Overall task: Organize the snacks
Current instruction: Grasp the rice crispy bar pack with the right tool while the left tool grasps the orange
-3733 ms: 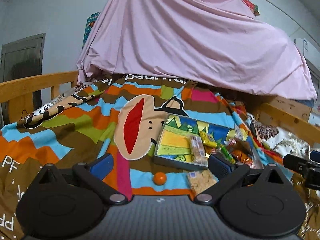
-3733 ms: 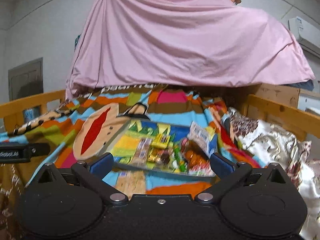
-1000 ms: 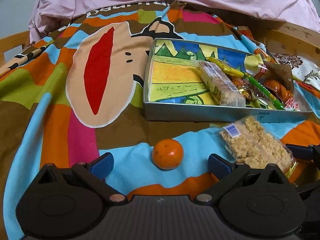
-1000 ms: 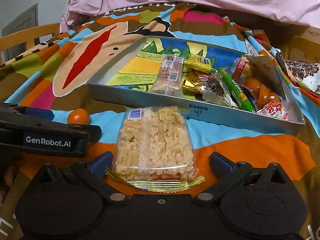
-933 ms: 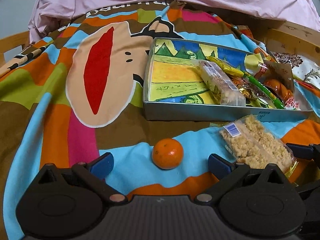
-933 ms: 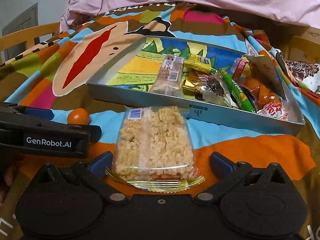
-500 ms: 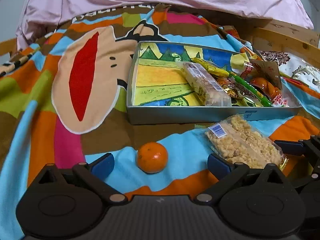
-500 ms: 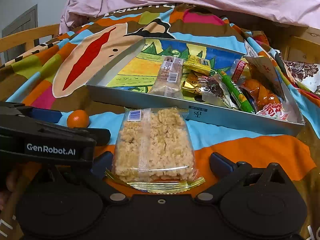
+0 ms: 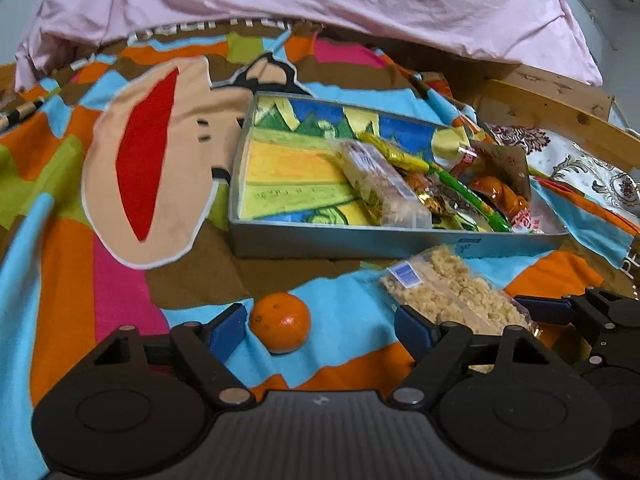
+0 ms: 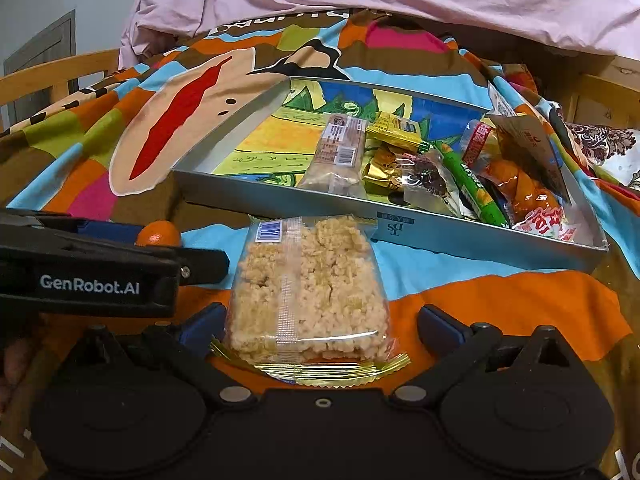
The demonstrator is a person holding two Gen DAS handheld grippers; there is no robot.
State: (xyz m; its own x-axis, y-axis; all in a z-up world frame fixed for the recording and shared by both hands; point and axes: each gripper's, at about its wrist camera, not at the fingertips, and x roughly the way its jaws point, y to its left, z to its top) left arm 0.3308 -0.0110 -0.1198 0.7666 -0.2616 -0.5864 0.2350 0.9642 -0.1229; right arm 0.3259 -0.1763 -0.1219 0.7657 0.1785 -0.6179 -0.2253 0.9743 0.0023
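**A:** Two snacks lie loose on the bedspread (image 9: 120, 280), near its front edge. The left gripper (image 9: 320, 326) has just been closing its jaws around the tangerine (image 9: 280, 322), though they stand apart and grip nothing yet. One blue pad looks just beside the fruit, the other well clear.

**B:** So the risk is that one pad arrives first?

**A:** Likely. A round fruit on soft cloth could roll toward the puffed-rice packet (image 10: 306, 284) or off the front edge.

**B:** And the right gripper (image 10: 318, 330)?

**A:** Jaws wide, straddling the packet's near end without pressing it. The crinkly wrapper may slip, or a hard squeeze could crumble the contents.

**B:** The two grippers look close together.

**A:** Very. The left one's finger crosses right beside the packet, so lifting both at once might make them collide.

**B:** Farther back?

**A:** The tray (image 9: 360, 244) is crowded at its right end, bare at its left. Dropping either snack onto the pile could push wrappers over the tray's right rim.
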